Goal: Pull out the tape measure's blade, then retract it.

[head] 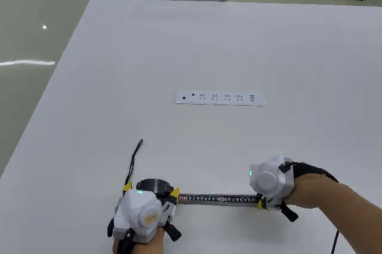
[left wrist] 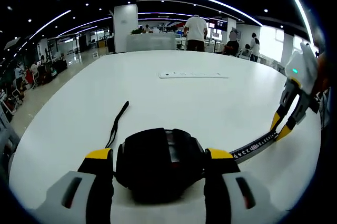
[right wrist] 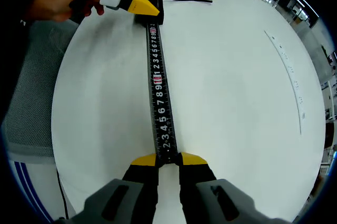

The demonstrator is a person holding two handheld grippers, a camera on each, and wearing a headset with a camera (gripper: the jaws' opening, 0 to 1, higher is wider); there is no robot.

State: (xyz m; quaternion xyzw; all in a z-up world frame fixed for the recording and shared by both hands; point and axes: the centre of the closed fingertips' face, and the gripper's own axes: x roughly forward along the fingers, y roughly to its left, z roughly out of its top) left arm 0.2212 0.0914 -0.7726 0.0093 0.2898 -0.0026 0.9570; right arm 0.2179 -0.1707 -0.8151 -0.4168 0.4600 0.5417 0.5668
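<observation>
- Resting near the front edge of the white table (head: 239, 45), the tape measure's black case (left wrist: 158, 174) sits between the two yellow-tipped jaws of the left gripper (head: 151, 190), which are clenched against its sides.
- From the case the blade (right wrist: 158, 92) runs out to the person's right, lying flat on the tabletop in a straight line.
- The blade's far end sits in the right gripper (right wrist: 168, 158), whose jaws are pinched together on it with only the strip between the yellow tips.
- Both grippers rest low on the table with the extended blade spanning the gap between them.
- The case is chunky and rounded, dull black with a slight sheen on its top face.
- The blade is a narrow dark strip printed with pale numerals that count upward from the right gripper toward the case. One figure partway along is marked in red.
- A thin black wrist strap (head: 134, 158) trails loosely from the case across the table, away from the person.
- Each gripper has a smooth white plastic body, grey jaw arms and yellow pads, and shows a small green light in the head view.
- The tabletop is smooth, matte and plain white.
- A flat white power strip (head: 219, 98) lies farther up the table, well apart from the tape measure.
</observation>
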